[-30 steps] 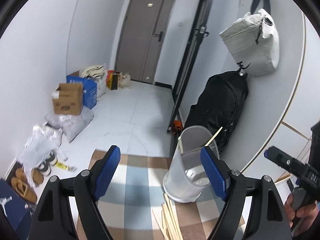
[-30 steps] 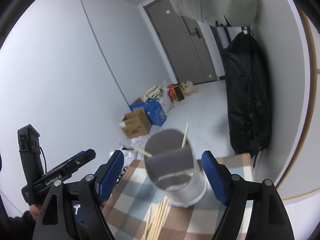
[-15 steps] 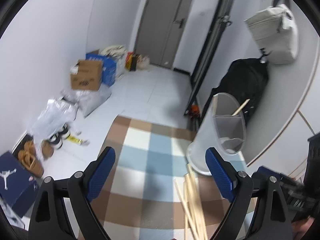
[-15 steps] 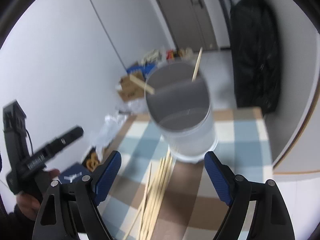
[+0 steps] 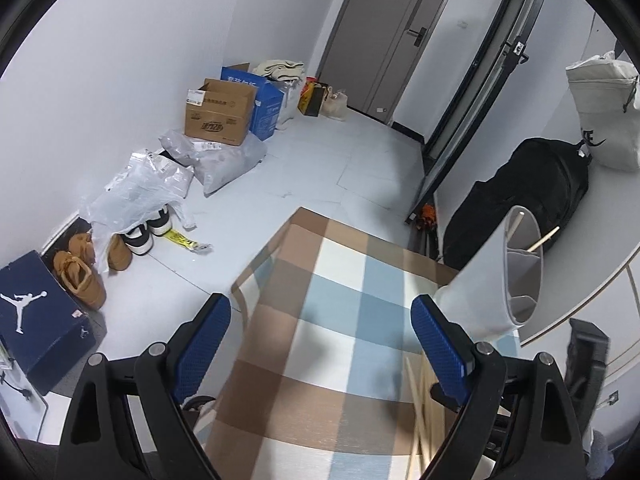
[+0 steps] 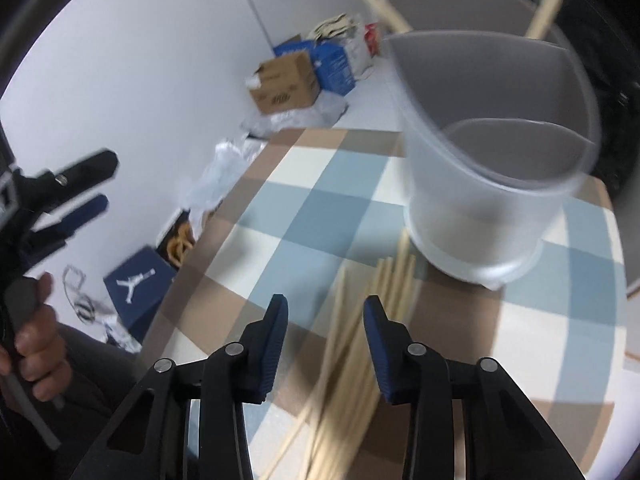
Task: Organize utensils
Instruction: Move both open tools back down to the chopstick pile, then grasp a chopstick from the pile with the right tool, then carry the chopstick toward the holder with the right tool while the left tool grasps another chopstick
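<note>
The right claw (image 6: pixel 325 312), jaws closing and not yet pressing, is poised over loose chopsticks (image 6: pixel 360 344) lying on the checked tabletop (image 6: pixel 280 208) beside the holder (image 6: pixel 492 184). Several sticks may be pinched together. The left claw (image 5: pixel 320 340) is held open, empty.

cardboard box (image 5: pixel 219 112), black bag (image 5: pixel 532 196), shoebox (image 5: pixel 38 320)

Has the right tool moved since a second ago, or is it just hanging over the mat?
Yes. The right tool has dropped toward the checked mat: the holder now looms larger, the loose chopsticks lie just ahead, and its jaws are closing.
</note>
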Demonstrator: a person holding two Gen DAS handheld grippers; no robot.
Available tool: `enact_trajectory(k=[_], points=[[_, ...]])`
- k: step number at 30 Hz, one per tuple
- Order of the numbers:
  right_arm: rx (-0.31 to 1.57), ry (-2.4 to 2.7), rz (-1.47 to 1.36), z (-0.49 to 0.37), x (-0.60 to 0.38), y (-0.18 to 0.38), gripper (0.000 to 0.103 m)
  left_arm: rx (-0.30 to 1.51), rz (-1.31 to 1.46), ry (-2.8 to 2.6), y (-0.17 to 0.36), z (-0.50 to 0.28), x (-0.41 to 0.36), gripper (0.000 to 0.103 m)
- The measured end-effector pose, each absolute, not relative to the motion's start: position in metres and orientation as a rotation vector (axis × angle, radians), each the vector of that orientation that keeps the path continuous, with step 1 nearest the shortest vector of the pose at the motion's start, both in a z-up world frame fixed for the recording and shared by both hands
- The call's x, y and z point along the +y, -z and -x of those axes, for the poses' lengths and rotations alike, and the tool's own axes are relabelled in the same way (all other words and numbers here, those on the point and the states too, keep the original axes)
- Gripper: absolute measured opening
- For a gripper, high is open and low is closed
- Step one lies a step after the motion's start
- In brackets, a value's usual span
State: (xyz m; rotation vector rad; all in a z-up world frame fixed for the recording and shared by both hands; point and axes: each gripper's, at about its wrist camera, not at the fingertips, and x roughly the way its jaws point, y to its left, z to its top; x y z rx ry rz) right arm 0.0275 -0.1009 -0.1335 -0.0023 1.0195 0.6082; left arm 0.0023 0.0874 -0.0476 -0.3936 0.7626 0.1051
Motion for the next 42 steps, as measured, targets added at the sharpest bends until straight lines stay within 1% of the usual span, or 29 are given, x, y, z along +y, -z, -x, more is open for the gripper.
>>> enact_trajectory(k=[1,2,8,11,14,15,16,19,23,31,42], points=[[1.032,-0.604,0.028,-0.031,-0.094,0.137,0.033,0.763,0.397,-0.104,0.047,-0.002,0.089,0.089],[1.038,-0.602,0.042,-0.033,-0.09,0.14,0.031,0.763,0.405,-0.103,0.047,-0.002,0.091,0.089],[1.11,-0.595,0.106,-0.048,-0.071,0.158,0.028,0.758,0.442,-0.108,0.046,0.0,0.105,0.089],[1.147,-0.567,0.133,-0.056,-0.068,0.167,0.023,0.77,0.468,-0.119,0.049,-0.002,0.111,0.089],[1.137,-0.546,0.167,-0.057,-0.065,0.166,0.015,0.774,0.476,-0.122,0.05,-0.004,0.113,0.089],[1.131,-0.539,0.181,-0.056,-0.064,0.166,0.008,0.776,0.472,-0.122,0.05,-0.004,0.112,0.089],[1.127,-0.531,0.195,-0.056,-0.062,0.165,0.005,0.777,0.471,-0.119,0.05,-0.005,0.111,0.089],[1.117,-0.532,0.205,-0.054,-0.063,0.162,0.004,0.777,0.451,-0.118,0.05,-0.005,0.108,0.089],[1.044,-0.55,0.186,-0.047,-0.067,0.143,0.004,0.804,0.417,-0.101,0.054,-0.006,0.1,0.089],[0.852,-0.536,-0.031,-0.028,-0.123,0.072,0.004,0.94,0.281,0.002,0.074,-0.008,0.061,0.089],[0.753,-0.509,-0.209,-0.001,-0.194,0.045,0.004,1.116,0.082,0.144,0.105,0.003,-0.007,0.089]])
